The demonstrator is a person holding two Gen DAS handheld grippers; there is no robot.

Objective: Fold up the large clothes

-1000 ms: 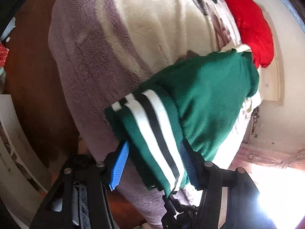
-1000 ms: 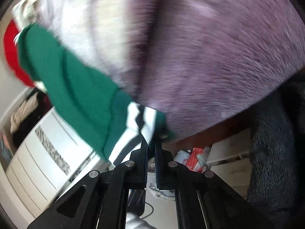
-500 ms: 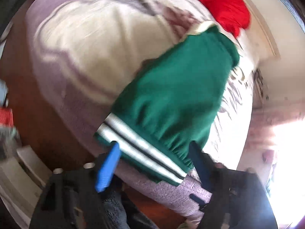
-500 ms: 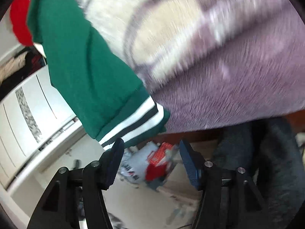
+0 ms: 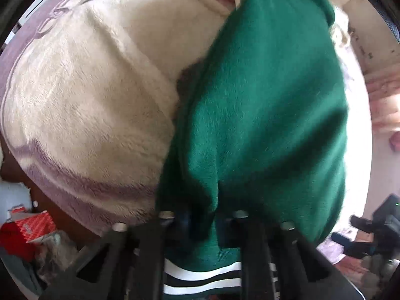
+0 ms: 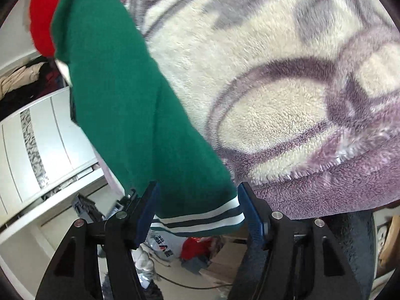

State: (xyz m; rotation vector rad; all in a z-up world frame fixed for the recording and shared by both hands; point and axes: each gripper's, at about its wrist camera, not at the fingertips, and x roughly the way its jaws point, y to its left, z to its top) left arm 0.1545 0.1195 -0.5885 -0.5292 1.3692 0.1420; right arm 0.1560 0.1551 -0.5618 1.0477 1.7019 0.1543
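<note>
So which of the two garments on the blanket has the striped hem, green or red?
The green garment: white and dark stripes edge its hem between the right gripper fingers. The red garment beyond it shows none.

A dark green fleece garment lies folded into a long narrow band on a cream and purple plush blanket. Its near end has a cuff of white and black stripes that hangs at the blanket's edge; the far end reaches a red item

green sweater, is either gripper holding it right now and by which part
The right gripper is open, its fingers straddling the green sweater's striped hem. The left gripper's hold cannot be told: fabric covers it.
</note>
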